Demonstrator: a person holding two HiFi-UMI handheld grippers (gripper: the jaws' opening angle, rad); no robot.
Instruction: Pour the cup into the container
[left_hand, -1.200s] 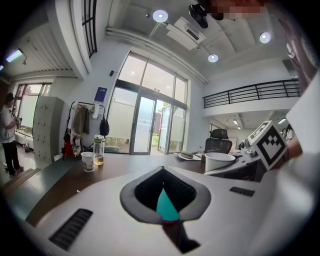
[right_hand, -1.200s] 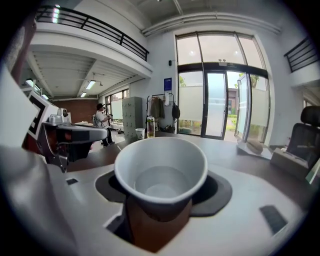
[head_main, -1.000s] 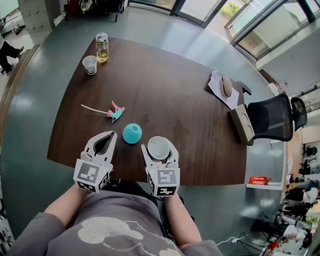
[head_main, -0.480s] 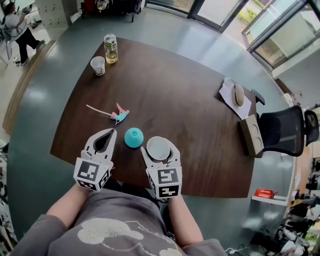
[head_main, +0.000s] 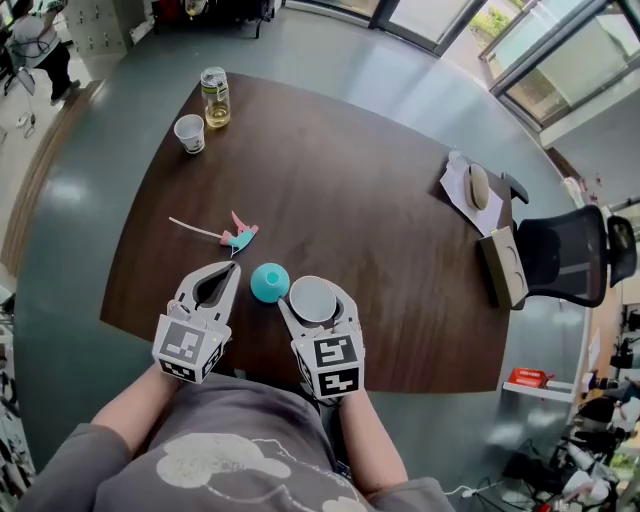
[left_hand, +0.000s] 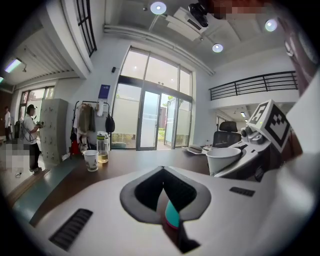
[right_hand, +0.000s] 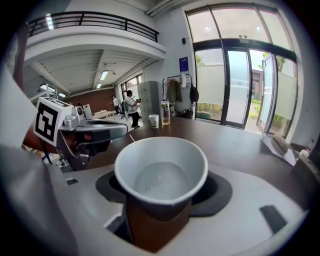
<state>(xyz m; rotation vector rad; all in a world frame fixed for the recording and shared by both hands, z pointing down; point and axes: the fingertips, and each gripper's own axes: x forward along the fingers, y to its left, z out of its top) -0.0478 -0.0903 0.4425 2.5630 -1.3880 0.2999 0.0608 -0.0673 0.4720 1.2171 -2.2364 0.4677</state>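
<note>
The right gripper (head_main: 316, 288) has its jaws set wide around a white paper cup (right_hand: 161, 175), one on each side of the wall, holding it clear of the table. The cup stands mouth up, and clear liquid lies in its lower part.

The left gripper (head_main: 228, 270) has its jaws brought together, with the tips meeting in a point. It holds nothing. Through the slit below its tips, the left gripper view shows a sliver of teal.

That teal is the container (head_main: 269, 282), a small round thing on the dark wooden table (head_main: 360, 200) near the person's edge. It lies between the two grippers' tips, just beside the cup on its left. Whether it touches either gripper cannot be told. The cup is not over it.

Just beyond the left gripper lies a pink and teal toy (head_main: 238, 236) with a thin pale stick pointing left. At the far left corner of the table stand a second paper cup (head_main: 189, 133) and a bottle (head_main: 214, 97) of yellowish liquid, close together and well apart from the grippers. At the right edge a mouse (head_main: 479, 186) rests on a sheet of paper, with a wooden box (head_main: 505, 265) near it. A black chair (head_main: 565, 262) stands just beside that box, off the table. A person (head_main: 40, 45) stands on the floor far off at the upper left.
</note>
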